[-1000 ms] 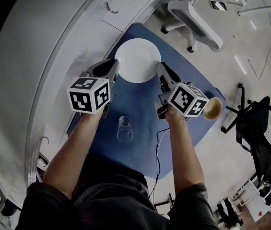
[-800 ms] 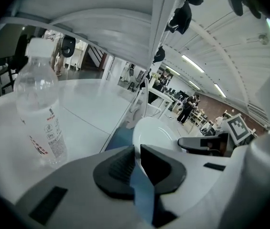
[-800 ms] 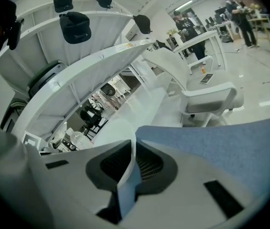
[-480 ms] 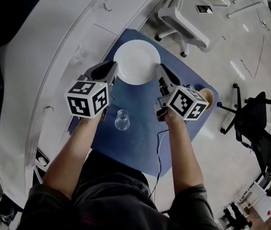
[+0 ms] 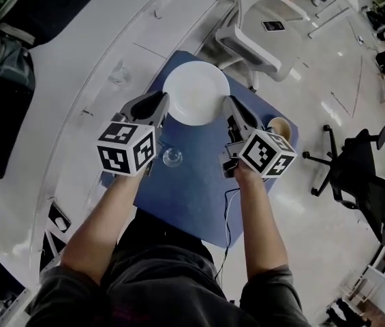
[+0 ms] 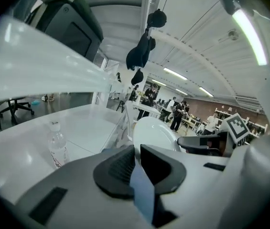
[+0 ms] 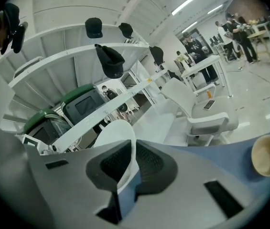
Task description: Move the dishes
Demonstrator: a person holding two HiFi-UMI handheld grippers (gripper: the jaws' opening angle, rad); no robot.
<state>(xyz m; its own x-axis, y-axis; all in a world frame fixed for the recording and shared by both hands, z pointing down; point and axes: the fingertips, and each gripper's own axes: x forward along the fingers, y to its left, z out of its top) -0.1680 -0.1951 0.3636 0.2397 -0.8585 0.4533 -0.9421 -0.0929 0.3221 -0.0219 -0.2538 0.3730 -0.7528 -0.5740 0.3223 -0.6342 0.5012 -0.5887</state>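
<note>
A white round plate point(image 5: 195, 92) hangs above the blue mat point(image 5: 192, 176), held at both sides. My left gripper point(image 5: 159, 105) is shut on its left rim, and my right gripper point(image 5: 229, 107) is shut on its right rim. The left gripper view has the plate point(image 6: 154, 133) edge-on between the dark pads point(image 6: 118, 168). Seen from the right gripper, the plate's rim point(image 7: 120, 142) is pinched between the pads point(image 7: 149, 163). A clear glass point(image 5: 172, 157) stands on the mat below my left gripper. A tan cup point(image 5: 279, 126) sits at the mat's right edge, beside my right gripper.
The mat lies on a white curved table point(image 5: 103, 67). A water bottle point(image 6: 57, 146) stands on the table to the left. A white office chair point(image 5: 253, 39) is behind the table and a black chair point(image 5: 356, 176) to the right. The tan cup point(image 7: 267, 155) shows at right.
Both grippers have stayed shut on the plate. The mat, glass and cup have slid up and closer under the grippers in the head view as the view shifted.
</note>
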